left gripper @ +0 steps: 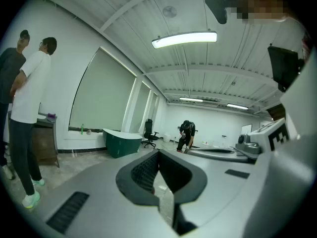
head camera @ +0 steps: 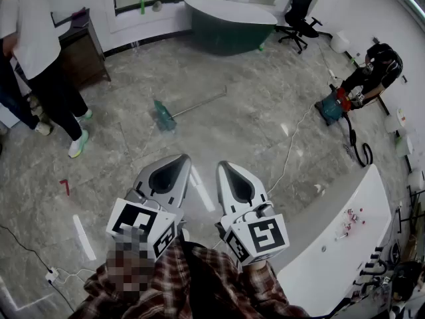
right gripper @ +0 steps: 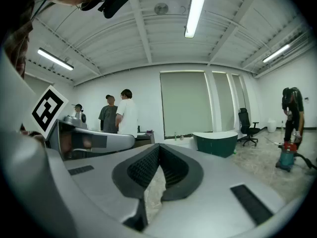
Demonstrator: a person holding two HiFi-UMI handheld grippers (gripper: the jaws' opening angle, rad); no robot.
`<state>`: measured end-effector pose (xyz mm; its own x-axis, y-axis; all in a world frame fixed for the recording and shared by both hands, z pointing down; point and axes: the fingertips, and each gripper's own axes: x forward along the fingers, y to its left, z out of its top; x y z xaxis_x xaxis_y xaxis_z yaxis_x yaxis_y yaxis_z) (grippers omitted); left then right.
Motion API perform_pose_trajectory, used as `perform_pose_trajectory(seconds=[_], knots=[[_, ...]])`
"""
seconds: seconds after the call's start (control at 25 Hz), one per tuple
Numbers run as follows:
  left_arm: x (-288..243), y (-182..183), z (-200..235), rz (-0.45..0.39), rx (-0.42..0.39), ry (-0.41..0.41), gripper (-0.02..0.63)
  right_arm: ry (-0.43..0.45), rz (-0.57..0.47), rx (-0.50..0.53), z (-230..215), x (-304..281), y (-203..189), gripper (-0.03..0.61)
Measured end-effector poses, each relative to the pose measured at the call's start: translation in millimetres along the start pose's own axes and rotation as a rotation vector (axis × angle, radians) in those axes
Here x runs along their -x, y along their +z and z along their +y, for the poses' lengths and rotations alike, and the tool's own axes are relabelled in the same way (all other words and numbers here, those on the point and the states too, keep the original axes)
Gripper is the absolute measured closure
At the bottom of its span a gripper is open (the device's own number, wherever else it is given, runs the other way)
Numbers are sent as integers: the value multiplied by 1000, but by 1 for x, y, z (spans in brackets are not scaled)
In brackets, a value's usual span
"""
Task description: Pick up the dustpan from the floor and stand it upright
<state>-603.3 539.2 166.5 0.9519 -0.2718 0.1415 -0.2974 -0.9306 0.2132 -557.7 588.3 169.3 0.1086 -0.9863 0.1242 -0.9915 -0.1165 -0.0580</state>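
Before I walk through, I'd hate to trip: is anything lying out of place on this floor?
Yes. The green dustpan lies tipped over mid-floor, its long handle flat on the tiles rather than upright. A white cable also trails loose nearby.

dustpan (head camera: 164,116) | teal pan, long grey handle (head camera: 199,103) | lying flat on marble floor (head camera: 252,138), not upright | handle runs toward upper right in head view

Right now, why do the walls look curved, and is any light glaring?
Head view: wide lens bows straight lines; dustpan evenly lit, sharp. Left gripper view: ceiling lamp glares, corners go black. Right gripper view: same bowing and black corners.
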Motion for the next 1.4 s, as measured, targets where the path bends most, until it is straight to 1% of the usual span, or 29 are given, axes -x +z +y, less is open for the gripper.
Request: perform_pose_trajectory(seconds=[0.16, 0.28, 0.44, 0.76, 1.0, 1.16, 1.4], knots=[[-23, 3, -2, 6, 3, 2, 603, 2, 4, -8, -23, -7, 1, 568], [-45, 2, 8, 18, 3, -3, 603, 1, 14, -18, -38, -24, -2, 568], [-78, 6, 32, 25, 4, -12, 603, -8, 21, -24, -58, -58, -5, 568], [-164, 37, 89, 22, -7, -49, 603, -43, 14, -16, -112, -146, 17, 568], [-213, 50, 129, 30, -18, -64, 603, -86, -2, -31, -149, -203, 24, 568], [-241, 56, 147, 38, -15, -65, 603, -110, 6, -45, -175, -227, 25, 568], [-300, 60, 165, 54, -2, -75, 603, -133, 16, -70, -226, -263, 24, 568]])
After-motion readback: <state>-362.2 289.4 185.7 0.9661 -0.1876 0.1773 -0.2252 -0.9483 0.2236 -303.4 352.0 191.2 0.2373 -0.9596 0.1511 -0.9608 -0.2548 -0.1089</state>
